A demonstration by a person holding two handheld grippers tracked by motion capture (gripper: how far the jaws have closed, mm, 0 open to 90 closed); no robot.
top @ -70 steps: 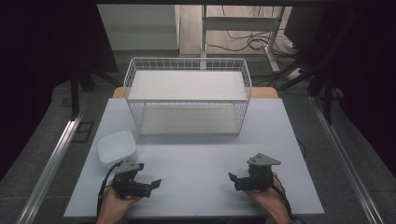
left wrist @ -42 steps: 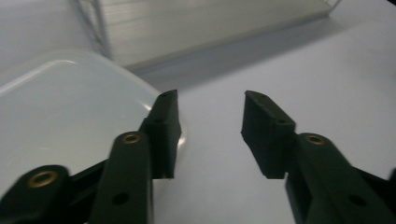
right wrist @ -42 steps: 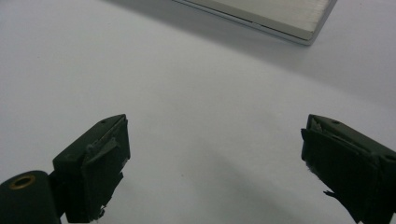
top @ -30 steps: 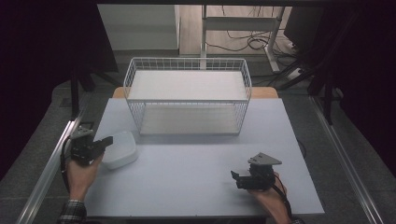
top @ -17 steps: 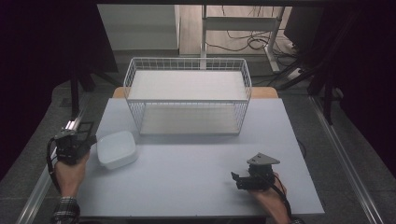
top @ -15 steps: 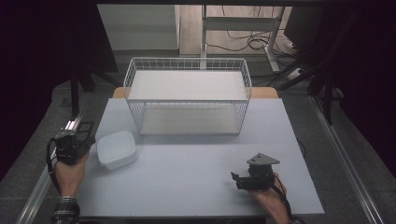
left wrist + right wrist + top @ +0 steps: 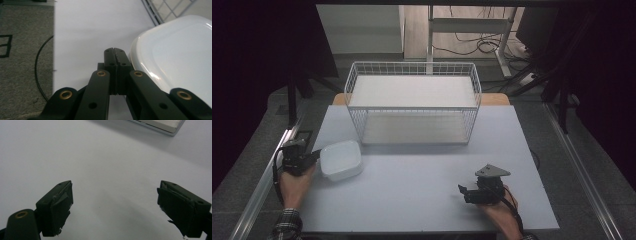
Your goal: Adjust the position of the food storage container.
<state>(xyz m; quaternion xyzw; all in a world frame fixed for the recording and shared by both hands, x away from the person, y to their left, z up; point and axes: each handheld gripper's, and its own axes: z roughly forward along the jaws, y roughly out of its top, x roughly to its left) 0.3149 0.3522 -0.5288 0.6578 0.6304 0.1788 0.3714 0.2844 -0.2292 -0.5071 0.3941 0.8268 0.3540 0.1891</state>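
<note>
Black jaws of the left gripper [image 7: 115, 53] are pressed flat together with nothing between them, their tips lying just beside the near rim of the white, rounded-square plastic container [image 7: 175, 52]; whether they brush its edge I cannot tell; in the high view this left gripper [image 7: 314, 156] sits at the left edge of the pale grey table top [image 7: 422, 195], held in the person's left hand [image 7: 294, 180], with the container [image 7: 341, 159] right next to it, upside down as it seems, its smooth base facing up; beyond the container, and apart from it, stands the white wire basket [image 7: 413, 102] with its flat white shelf, at the back of the table; on the other side, the right gripper [image 7: 113, 205] has its jaws spread wide over bare table, grasping nothing, and in the high view that right gripper [image 7: 463, 192] rests low near the front right, well apart from the container; judging by this, the work is at its very start: the container is approached but not yet gripped or lifted, and nothing lies in the basket; what seems left is to open the jaws, take hold of the rim, and carry it wherever it is meant to go, probably to the basket.
</note>
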